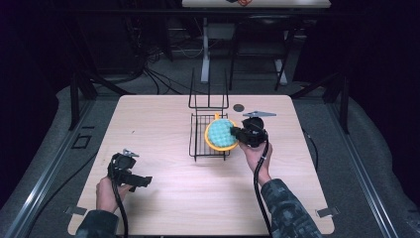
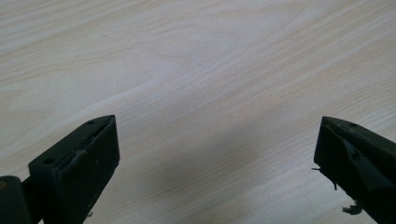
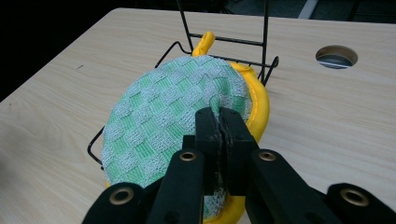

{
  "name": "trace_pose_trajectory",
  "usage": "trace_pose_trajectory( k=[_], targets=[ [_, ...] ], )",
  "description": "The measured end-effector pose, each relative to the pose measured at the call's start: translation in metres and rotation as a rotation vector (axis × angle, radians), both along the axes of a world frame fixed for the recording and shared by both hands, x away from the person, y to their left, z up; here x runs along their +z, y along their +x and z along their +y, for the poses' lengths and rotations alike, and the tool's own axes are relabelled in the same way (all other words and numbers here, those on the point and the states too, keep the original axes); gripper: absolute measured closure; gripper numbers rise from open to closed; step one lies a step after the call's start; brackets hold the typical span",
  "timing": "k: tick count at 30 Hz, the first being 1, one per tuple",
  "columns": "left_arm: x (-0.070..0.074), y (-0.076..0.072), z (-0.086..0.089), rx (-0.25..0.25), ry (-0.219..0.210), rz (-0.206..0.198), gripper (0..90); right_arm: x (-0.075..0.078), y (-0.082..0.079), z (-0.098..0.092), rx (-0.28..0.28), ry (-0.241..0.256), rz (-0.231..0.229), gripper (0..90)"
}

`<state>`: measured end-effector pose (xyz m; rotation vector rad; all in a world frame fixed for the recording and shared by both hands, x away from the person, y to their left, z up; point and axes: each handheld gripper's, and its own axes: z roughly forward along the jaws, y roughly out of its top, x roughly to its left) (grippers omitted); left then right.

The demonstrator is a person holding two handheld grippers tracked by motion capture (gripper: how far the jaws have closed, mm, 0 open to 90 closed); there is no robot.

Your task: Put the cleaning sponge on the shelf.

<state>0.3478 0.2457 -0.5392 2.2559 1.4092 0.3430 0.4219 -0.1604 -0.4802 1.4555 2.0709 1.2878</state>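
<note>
**Item: round pot holder, green check face, yellow border**

Location: held over the black wire rack [image 1: 208,136] near the middle of the wooden table [image 1: 163,198], its far edge and yellow hanging loop toward the rack's tall back posts. Whether it rests on the wires or hangs just above them cannot be told.

Description: pot holder [image 3: 168,116], woven terry face, padded yellow rim [image 3: 259,109]. Judged light, soft and floppy (likely to droop away from any single pinch), not fragile, and grippy rather than slick.

Hold: right gripper [image 3: 219,122], jaws pressed together on the near edge, cloth bunched between them. The bound rim looks the soundest place to pinch, being the stiffest part.

Left gripper [image 1: 130,174]: low over bare table at the near left, jaws wide apart, holding nothing.
</note>
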Motion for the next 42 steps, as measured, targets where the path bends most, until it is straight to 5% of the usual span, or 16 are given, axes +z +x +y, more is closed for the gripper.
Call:
trace_pose_trajectory(
  k=[18, 42],
  targets=[
    [0.000, 0.000, 0.000, -0.003, 0.003, -0.002, 0.2, -0.011, 0.004, 0.017, -0.035, 0.057, 0.009, 87.0],
    [-0.001, 0.001, -0.001, -0.011, 0.006, 0.001, 0.2, -0.045, 0.016, 0.036, -0.110, 0.059, 0.044, 87.3]
  ],
)
